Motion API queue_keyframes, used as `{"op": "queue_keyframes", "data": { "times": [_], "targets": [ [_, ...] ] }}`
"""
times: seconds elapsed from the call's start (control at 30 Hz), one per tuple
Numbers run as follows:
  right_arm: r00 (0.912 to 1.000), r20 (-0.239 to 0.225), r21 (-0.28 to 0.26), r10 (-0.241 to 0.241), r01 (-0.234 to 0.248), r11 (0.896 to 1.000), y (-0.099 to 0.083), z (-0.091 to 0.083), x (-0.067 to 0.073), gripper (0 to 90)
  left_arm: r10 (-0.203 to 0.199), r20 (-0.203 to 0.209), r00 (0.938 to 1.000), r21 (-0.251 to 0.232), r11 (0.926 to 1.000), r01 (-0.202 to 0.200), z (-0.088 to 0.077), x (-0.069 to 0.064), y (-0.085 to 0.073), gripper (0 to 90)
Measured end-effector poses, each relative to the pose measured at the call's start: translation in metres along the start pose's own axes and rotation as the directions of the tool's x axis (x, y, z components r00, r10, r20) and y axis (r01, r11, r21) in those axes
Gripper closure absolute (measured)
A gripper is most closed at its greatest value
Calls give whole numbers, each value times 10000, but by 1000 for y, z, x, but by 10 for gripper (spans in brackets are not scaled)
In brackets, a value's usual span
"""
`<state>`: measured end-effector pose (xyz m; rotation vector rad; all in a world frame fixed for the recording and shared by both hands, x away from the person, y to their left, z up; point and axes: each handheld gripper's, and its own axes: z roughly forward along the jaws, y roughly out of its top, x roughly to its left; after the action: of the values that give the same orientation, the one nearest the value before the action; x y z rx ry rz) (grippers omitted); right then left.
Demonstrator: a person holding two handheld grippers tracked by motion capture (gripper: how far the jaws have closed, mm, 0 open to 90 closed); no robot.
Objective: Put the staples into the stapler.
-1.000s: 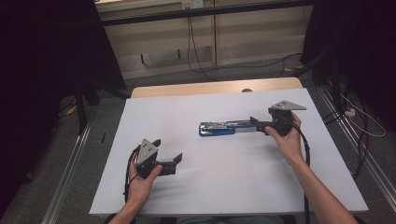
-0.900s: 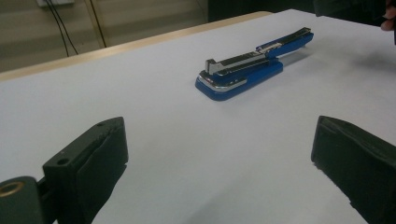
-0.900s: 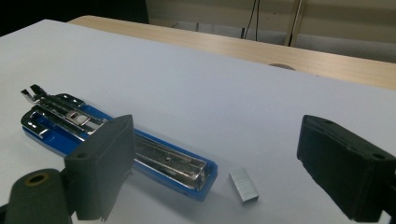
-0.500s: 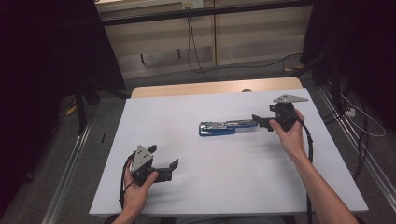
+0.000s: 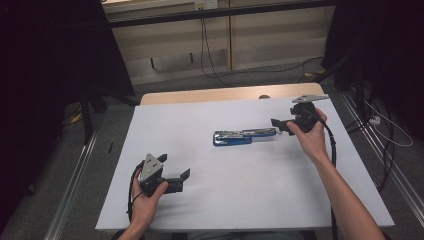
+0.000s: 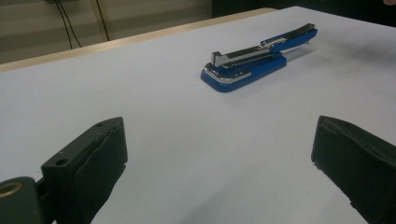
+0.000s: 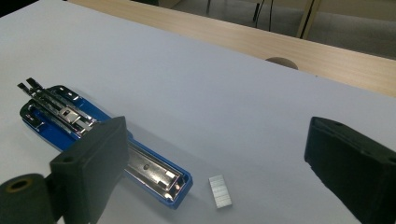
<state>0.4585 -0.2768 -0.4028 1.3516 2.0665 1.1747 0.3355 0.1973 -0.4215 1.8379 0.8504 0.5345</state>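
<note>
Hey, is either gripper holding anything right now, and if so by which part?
Nothing is held. The left gripper and the right gripper are both open with bare gaps; the blue stapler lies opened out on the table, ungripped.

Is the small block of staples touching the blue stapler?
Apart. The right gripper view shows white table between the staple block and the stapler's open end.

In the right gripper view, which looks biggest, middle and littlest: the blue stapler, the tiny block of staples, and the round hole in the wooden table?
1. Blue stapler, opened out flat, by far the largest.
2. Round hole in the wooden table edge. It lies farther from the camera, so it may really be bigger than it looks.
3. Block of staples, the smallest.
</note>
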Motion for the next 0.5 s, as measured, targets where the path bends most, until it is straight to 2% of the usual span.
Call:
{"op": "queue_keyframes", "data": {
  "times": [0.1,0.23,0.4,0.5],
  "targets": [
    [10000,-41,69,-50,50,10000,3,1,-3,76,147,-132,9998,66,9999,-146,0,0,0,39],
    [9999,-85,408,-111,115,9991,7,4,-6,85,88,-142,9999,4,10000,-87,1,0,0,40],
    [9992,-400,622,-36,61,9980,8,8,-9,159,78,-134,9999,26,10000,-78,0,0,0,40],
    [9997,-230,876,-53,73,9961,6,11,-11,174,146,-213,9997,79,9999,-144,0,0,-1,39]
  ]
}}
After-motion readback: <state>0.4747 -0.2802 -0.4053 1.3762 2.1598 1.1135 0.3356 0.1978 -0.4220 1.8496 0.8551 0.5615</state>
